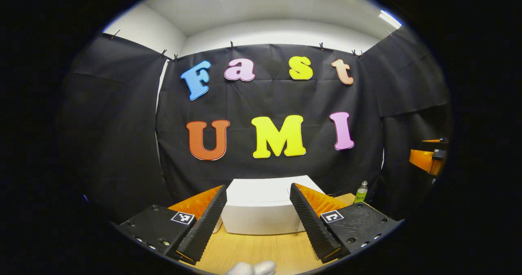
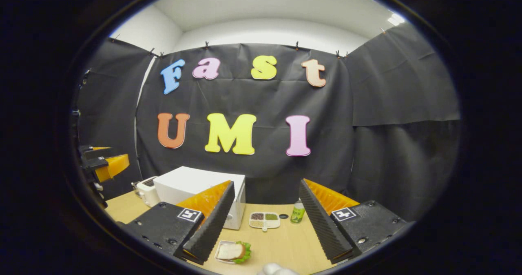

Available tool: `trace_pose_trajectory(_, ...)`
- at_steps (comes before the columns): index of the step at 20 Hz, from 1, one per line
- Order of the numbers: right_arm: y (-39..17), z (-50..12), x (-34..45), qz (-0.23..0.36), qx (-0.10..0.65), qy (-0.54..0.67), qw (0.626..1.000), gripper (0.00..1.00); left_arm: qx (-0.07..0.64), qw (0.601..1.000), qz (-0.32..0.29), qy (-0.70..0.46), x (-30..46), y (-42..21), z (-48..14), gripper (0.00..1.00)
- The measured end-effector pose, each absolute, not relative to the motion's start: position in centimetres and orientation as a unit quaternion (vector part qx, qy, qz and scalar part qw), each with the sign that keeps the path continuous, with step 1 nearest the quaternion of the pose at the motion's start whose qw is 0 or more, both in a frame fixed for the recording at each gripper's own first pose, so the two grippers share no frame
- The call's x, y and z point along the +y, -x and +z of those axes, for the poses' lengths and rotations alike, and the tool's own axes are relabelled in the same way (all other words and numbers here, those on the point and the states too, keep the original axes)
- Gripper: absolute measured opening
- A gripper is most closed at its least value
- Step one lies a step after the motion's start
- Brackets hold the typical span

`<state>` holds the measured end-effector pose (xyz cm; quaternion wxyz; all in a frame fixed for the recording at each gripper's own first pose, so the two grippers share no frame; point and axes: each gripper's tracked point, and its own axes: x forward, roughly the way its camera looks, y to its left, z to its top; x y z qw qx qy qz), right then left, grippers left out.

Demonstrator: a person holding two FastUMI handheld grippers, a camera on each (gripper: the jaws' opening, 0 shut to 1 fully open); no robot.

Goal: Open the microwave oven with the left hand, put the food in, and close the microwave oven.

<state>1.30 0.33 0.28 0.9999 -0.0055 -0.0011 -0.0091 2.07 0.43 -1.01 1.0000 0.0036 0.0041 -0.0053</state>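
In the left gripper view, the left gripper (image 1: 258, 216) is hovering above the wooden table (image 1: 261, 250) with its fingers spread wide and nothing between them. Straight ahead of it, the white microwave oven (image 1: 261, 205) is standing on the table against the black back wall, and its door is sitting closed. A small green bottle (image 1: 361, 192) is standing to the right of the microwave, near the wall. At the far right edge of this view, the other gripper (image 1: 428, 158) is showing, well apart from the microwave.

In the right gripper view, the right gripper (image 2: 265, 220) is also hanging over the table (image 2: 285, 242) with its fingers spread apart, holding nothing. The food, a sandwich with lettuce on a small plate (image 2: 232, 251), is lying on the near part of the table, just beside the gripper's left finger (image 2: 212, 222). Farther back, a divided tray of grains (image 2: 264, 220) is resting just right of the microwave oven (image 2: 191, 185), and the green bottle (image 2: 298, 213) is standing to the right of that tray. A white toaster (image 2: 147, 190) is sitting to the left of the microwave. The left gripper (image 2: 104, 165) is showing at the far left edge.
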Motion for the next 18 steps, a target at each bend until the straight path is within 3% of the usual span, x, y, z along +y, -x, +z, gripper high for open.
trace_pose_trajectory(1,-1.5,0.3,0.4,-0.009,0.0,0.007,1.0,0.92,0.007,1.0,-0.005,-0.004,0.5,-2.4,-1.2,1.0)
trace_pose_trajectory(2,-1.6,0.4,0.5,-0.009,-0.001,0.008,1.0,1.0,0.008,1.0,-0.006,-0.003,0.4,-2.6,-1.4,0.96)
trace_pose_trajectory(3,-1.7,0.5,0.5,-0.008,-0.001,0.008,1.0,1.0,0.009,1.0,-0.006,-0.003,0.3,-2.8,-1.7,0.96)
trace_pose_trajectory(4,-1.8,0.5,0.5,-0.008,-0.002,0.007,1.0,0.92,0.009,1.0,-0.008,-0.004,0.1,-3.0,-2.0,0.96)
trace_pose_trajectory(5,-1.9,0.5,0.4,-0.007,-0.001,0.006,1.0,0.92,0.008,1.0,-0.007,-0.006,-0.1,-3.5,-2.4,0.96)
trace_pose_trajectory(6,-2.0,0.6,0.3,-0.008,-0.001,0.005,1.0,1.0,0.011,1.0,-0.01,-0.007,-0.4,-3.9,-3.2,0.96)
trace_pose_trajectory(7,-2.1,0.6,0.1,-0.009,-0.001,0.004,1.0,1.0,0.007,1.0,-0.018,-0.006,-1.1,-4.5,-3.8,0.96)
trace_pose_trajectory(8,-2.2,0.7,-0.1,-0.011,0.0,0.005,1.0,0.92,0.006,1.0,-0.023,-0.006,-1.8,-5.1,-4.6,0.96)
trace_pose_trajectory(9,-2.0,0.8,-0.5,-0.015,0.0,0.01,1.0,1.0,0.008,1.0,-0.03,-0.004,-2.5,-5.8,-5.7,0.96)
trace_pose_trajectory(10,-1.9,1.1,-1.0,-0.019,-0.003,0.016,1.0,0.92,0.01,0.999,-0.036,-0.001,-3.3,-6.5,-6.8,0.96)
trace_pose_trajectory(13,-1.5,1.5,-1.8,-0.029,-0.006,0.022,0.999,0.92,0.025,0.998,-0.059,0.02,-6.4,-8.9,-10.8,0.96)
trace_pose_trajectory(14,-1.3,1.6,-2.1,-0.033,-0.005,0.026,0.999,1.0,0.032,0.997,-0.064,0.021,-7.4,-9.8,-12.1,0.96)
trace_pose_trajectory(15,-1.1,1.6,-2.6,-0.038,-0.004,0.031,0.999,1.0,0.04,0.997,-0.068,0.015,-8.3,-10.7,-13.5,0.96)
trace_pose_trajectory(16,-0.9,1.7,-3.0,-0.045,-0.002,0.034,0.998,0.92,0.046,0.996,-0.071,0.01,-9.1,-11.8,-14.9,0.96)
trace_pose_trajectory(17,-0.7,1.6,-3.3,-0.05,-0.001,0.037,0.998,0.94,0.055,0.996,-0.076,0.01,-10.1,-12.7,-16.4,1.0)
trace_pose_trajectory(18,-0.4,1.4,-3.6,-0.056,0.004,0.041,0.998,0.95,0.058,0.995,-0.081,0.006,-11.1,-13.7,-17.7,0.97)
